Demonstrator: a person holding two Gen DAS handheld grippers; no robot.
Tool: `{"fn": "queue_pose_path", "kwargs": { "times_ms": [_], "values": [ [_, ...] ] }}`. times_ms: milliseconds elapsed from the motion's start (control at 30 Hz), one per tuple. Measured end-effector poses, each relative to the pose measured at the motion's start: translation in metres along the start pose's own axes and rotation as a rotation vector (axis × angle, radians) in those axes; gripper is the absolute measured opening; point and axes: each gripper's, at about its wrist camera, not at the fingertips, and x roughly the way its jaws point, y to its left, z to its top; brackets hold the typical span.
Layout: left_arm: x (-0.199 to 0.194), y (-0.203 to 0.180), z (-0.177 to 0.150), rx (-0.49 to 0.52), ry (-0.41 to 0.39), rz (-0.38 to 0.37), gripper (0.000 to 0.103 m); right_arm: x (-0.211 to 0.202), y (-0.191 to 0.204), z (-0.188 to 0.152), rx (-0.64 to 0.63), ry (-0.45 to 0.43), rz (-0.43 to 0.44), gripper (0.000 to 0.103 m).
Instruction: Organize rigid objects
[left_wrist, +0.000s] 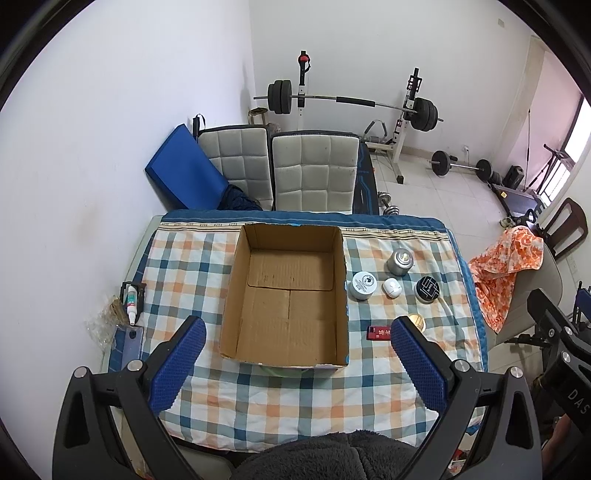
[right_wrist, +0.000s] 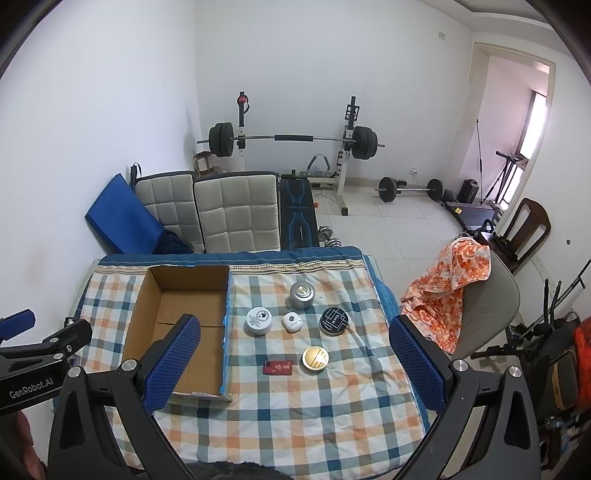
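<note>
Both tools, the left tool (left_wrist: 297, 338) and the right tool (right_wrist: 293, 338), are wide open and hold nothing, low in the frame. On the table (right_wrist: 295, 424), the small containers (right_wrist: 293, 322) wait right of the empty cardboard box (right_wrist: 177, 332), probably for easy sorting

On the worktop (right_wrist: 295, 424) the box (right_wrist: 177, 332) lies left; right of it stand five tins (right_wrist: 300, 295) and a card (right_wrist: 279, 367).
</note>
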Motion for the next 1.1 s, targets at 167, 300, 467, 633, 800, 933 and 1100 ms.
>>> {"fn": "queue_pose_path", "kwargs": {
  "times_ms": [167,300,467,633,800,933,1100],
  "values": [
    [0.001,0.001,0.001,0.006,0.003,-0.002,0.102,-0.001,-0.001,-0.001,0.003,-0.002,0.007,0.103],
    [0.001,-0.001,0.0,0.007,0.002,-0.001,0.102,-0.002,-0.001,0.0,0.007,-0.004,0.006,0.103],
    [0.002,-0.002,-0.002,0.007,0.006,0.0,0.102,-0.003,0.001,-0.001,0.011,-0.003,0.003,0.103],
    [0.005,-0.001,-0.005,0.011,0.013,-0.001,0.102,-0.002,0.0,-0.001,0.009,0.002,0.009,0.103],
    [0.008,0.0,-0.008,0.009,0.017,-0.003,0.102,0.001,0.002,-0.002,0.016,0.005,0.017,0.103],
    [0.015,0.001,-0.01,0.004,0.024,0.003,0.102,0.005,0.003,-0.007,0.027,0.016,0.015,0.103],
    [0.047,0.011,0.004,-0.011,0.044,0.033,0.102,0.026,-0.008,-0.008,0.058,0.049,0.006,0.103]
  ]
}}
